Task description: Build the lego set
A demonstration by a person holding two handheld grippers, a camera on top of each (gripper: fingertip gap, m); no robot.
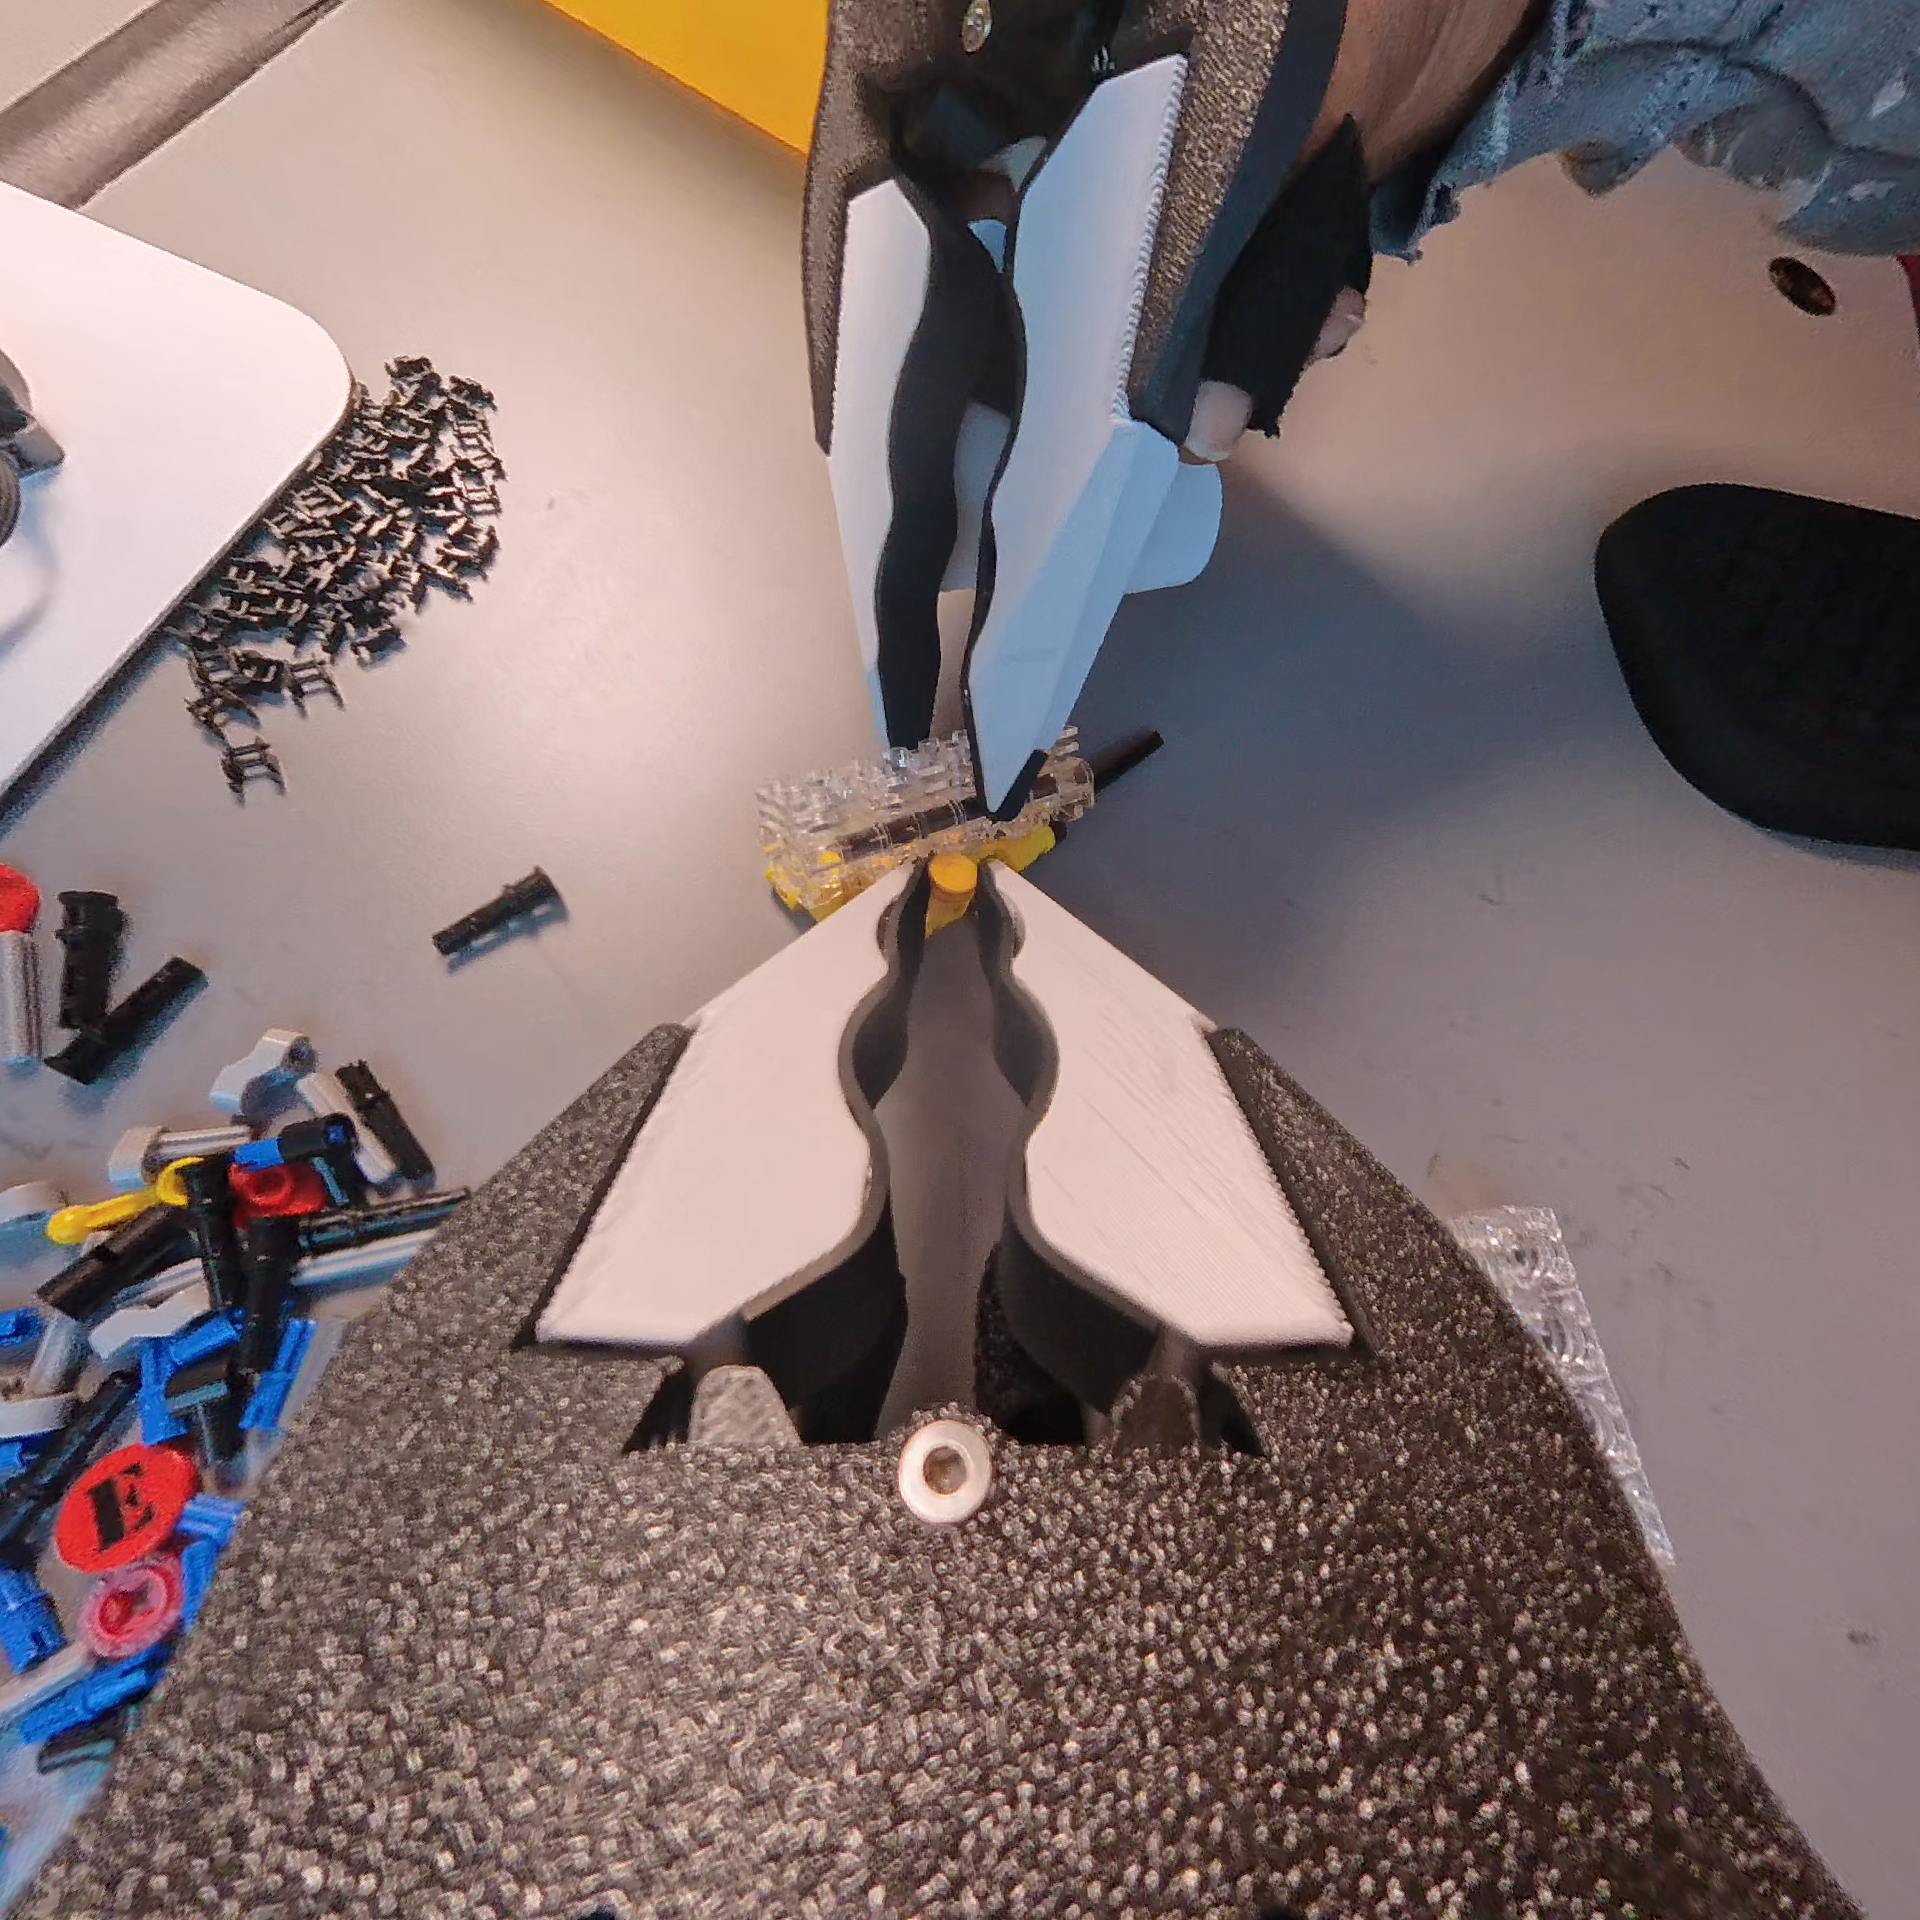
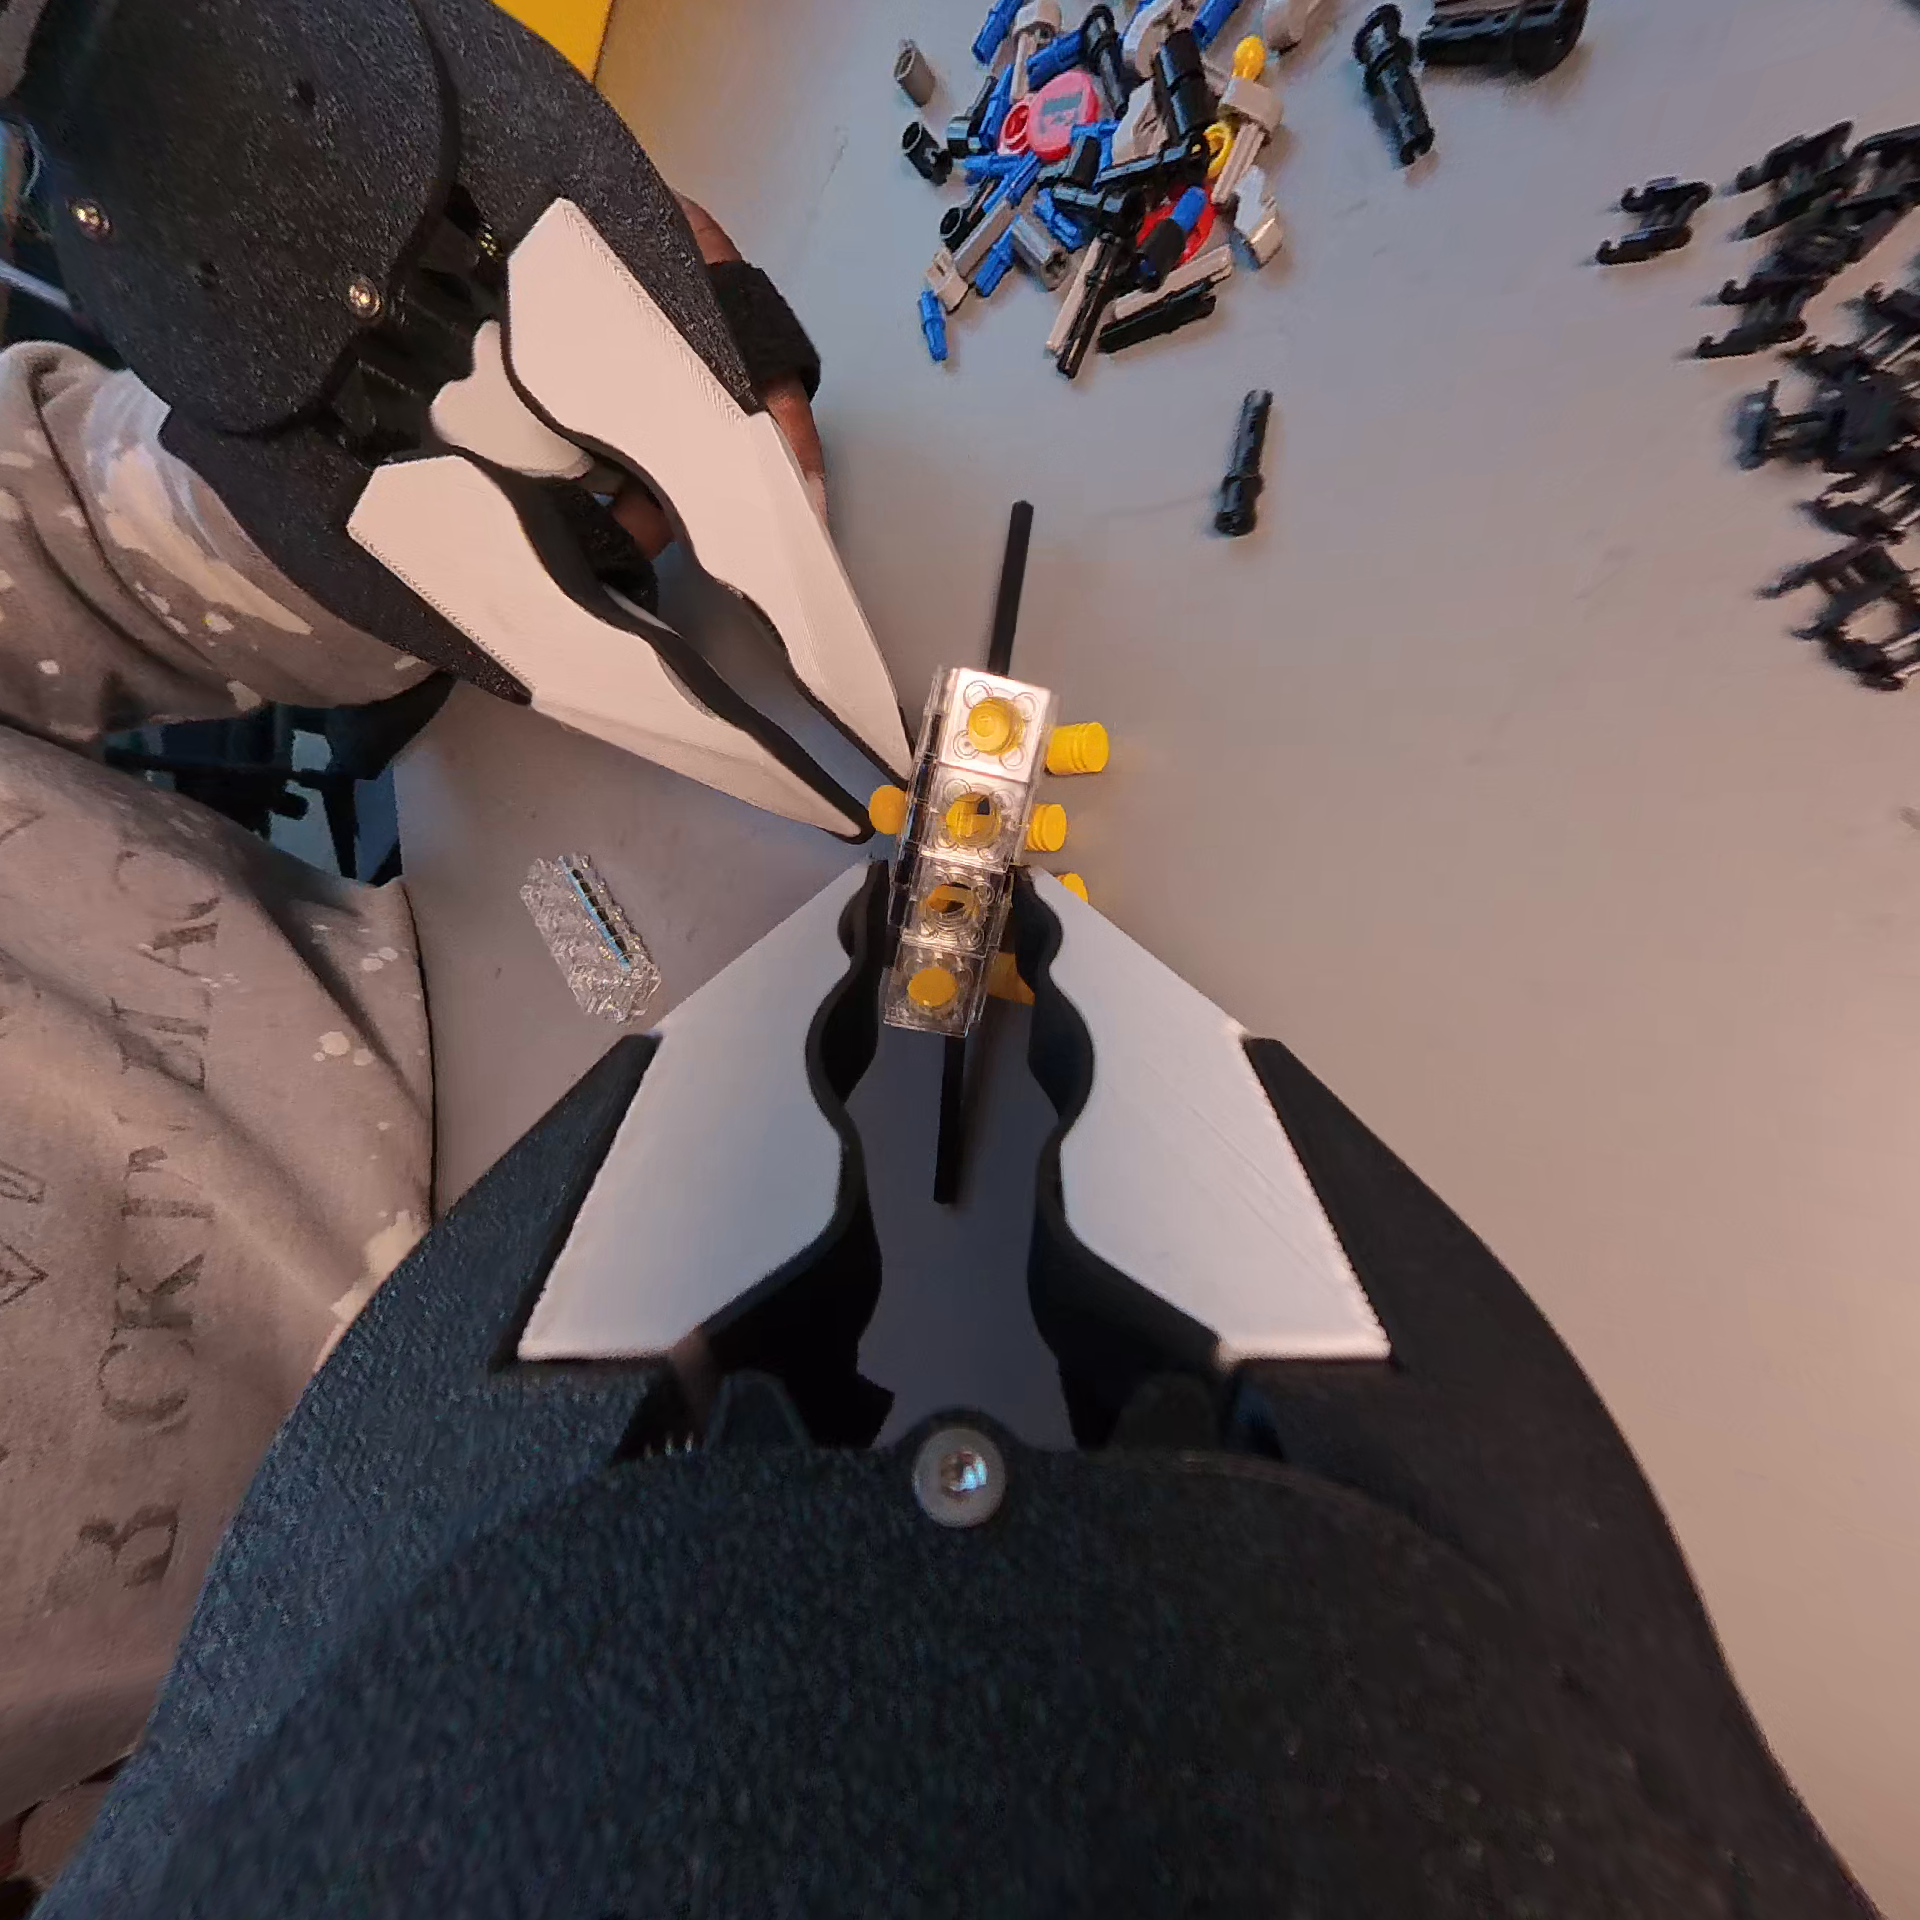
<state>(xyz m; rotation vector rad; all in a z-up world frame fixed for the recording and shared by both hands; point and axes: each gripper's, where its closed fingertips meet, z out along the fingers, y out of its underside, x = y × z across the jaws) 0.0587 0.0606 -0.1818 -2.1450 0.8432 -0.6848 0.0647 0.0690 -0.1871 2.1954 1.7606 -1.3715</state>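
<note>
Two grippers meet on one small assembly, a row of clear bricks [image 2: 961,862] threaded on a thin black axle [image 2: 1006,582] with yellow pegs [image 2: 1075,748] poking out of its sides.

In the left wrist view, a mixed heap of blue, black, grey and red pieces [image 1: 177,1340] fills the lower left of the frame, and a scatter of small black links [image 1: 353,540] lies at upper left beside the corner of a white slab [image 1: 156,436]. A lone black pin [image 1: 499,914] rests on the grey table [image 1: 1351,1091] left of centre. At centre the left gripper [image 1: 948,888] is pinched onto a yellow peg on the near side of the assembly, its white fingers [image 1: 769,1122] drawn almost together. The right gripper [image 1: 987,800] comes down from the top of the frame onto the clear bricks [image 1: 914,810]. A spare clear brick [image 1: 1538,1309] peeks out at lower right.

In the right wrist view, a grey patterned sleeve [image 2: 156,1039] fills the left edge, and the left gripper [image 2: 883,805] reaches in from upper left, tips at a yellow peg. The spare clear brick [image 2: 592,951] lies left of centre. At centre the right gripper [image 2: 951,894] clamps the lower half of the brick row from both sides. The heap [image 2: 1101,177] and links [image 2: 1829,416] sit at upper right.
</note>
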